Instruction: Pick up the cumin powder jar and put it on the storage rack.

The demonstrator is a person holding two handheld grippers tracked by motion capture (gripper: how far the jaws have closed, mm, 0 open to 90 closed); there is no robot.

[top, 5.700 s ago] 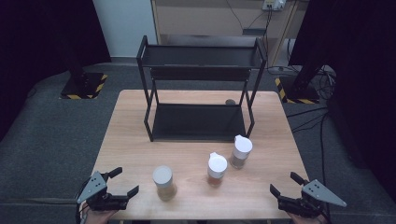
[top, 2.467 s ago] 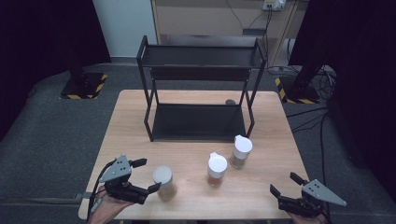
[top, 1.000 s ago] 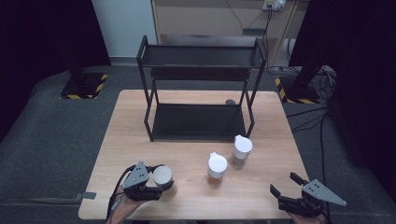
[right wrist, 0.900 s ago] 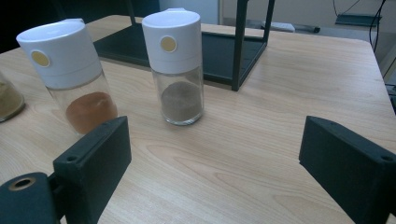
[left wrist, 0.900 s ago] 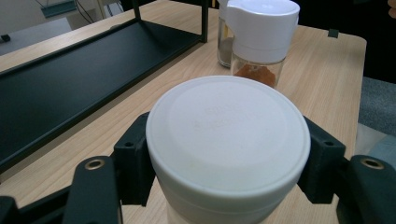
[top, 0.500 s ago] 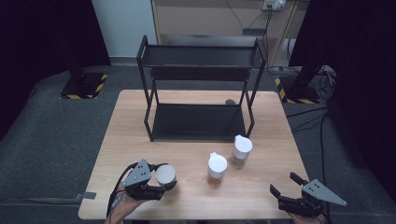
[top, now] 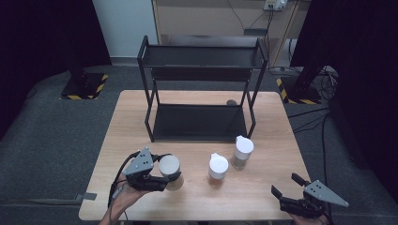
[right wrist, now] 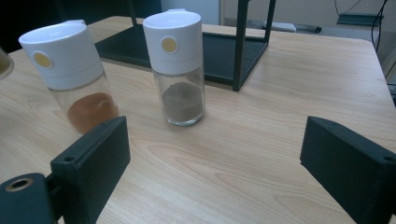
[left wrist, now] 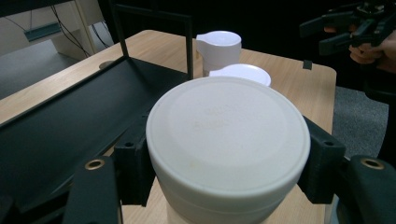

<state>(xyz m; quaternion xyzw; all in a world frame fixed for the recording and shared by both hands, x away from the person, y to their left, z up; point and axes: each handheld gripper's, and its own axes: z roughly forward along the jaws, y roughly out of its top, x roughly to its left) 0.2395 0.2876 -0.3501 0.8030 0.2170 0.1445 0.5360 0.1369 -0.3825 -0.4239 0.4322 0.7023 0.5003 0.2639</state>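
While our left gripper (top: 162,176) sits at the near left of the table (top: 197,206), we clamp its jaws on the jar (top: 170,169), one jaw on each side just under the wide pale lid. In the left gripper view the lid (left wrist: 228,128) lies between the two black jaws, and both press against the jar's wall. The jar stands upright, near the front edge, left of the two shakers. The nearer shaker (top: 218,168), with orange-brown powder, stands just right of the jar but apart from it. The farther shaker (top: 242,152), with dark powder, stands close beside the first, a little farther back and to the right. Both have white caps. Behind them the black rack (top: 199,122) stands at the middle of the table, its lower shelf bare. Our right gripper (top: 288,187) hangs at the near right corner, well apart from the shakers. Its jaws stand wide apart with nothing between them, and in the right gripper view both shakers show beyond them
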